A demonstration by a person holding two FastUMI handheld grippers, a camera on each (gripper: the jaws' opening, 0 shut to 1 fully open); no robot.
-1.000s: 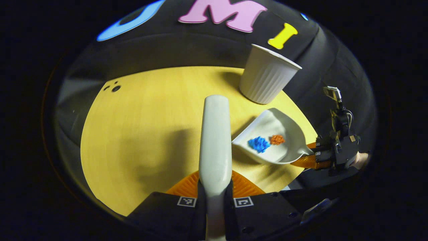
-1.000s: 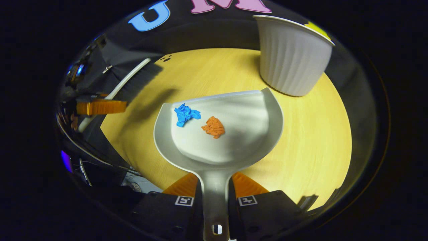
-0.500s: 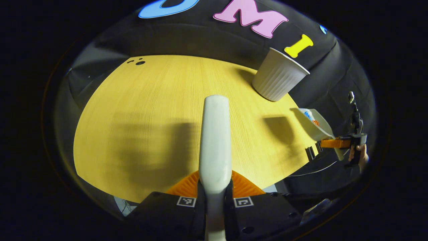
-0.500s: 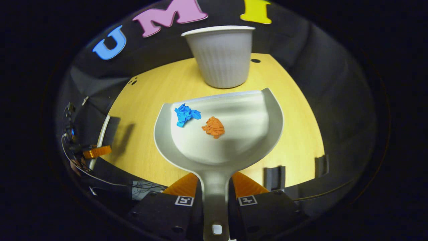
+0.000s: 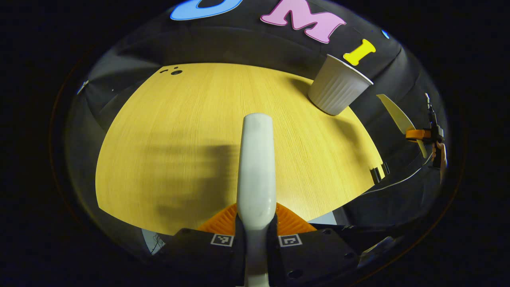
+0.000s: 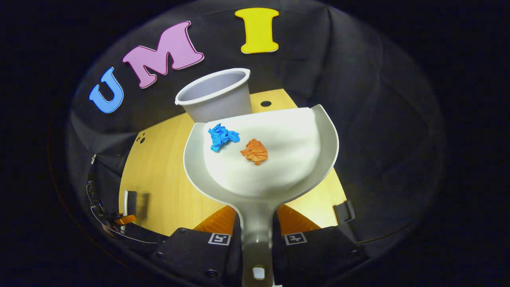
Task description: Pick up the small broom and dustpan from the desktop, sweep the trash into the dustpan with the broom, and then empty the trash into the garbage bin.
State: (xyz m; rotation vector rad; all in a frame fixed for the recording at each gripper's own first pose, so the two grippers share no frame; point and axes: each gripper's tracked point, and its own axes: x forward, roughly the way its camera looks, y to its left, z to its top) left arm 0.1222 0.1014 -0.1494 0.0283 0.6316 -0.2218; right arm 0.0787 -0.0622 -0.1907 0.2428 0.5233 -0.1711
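White dustpan [image 6: 279, 159], handle clamped between right fingers [image 6: 293, 223], points its mouth toward the bin [image 6: 217, 97].

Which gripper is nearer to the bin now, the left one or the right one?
Right. The right gripper holds the dustpan raised just before the bin, the pan's front edge by its rim. The left gripper, shut on the broom, is back at the table's near edge.

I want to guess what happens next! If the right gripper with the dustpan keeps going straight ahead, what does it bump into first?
Probably the white bin: the dustpan leads, its front edge near the rim. Depth is unclear.
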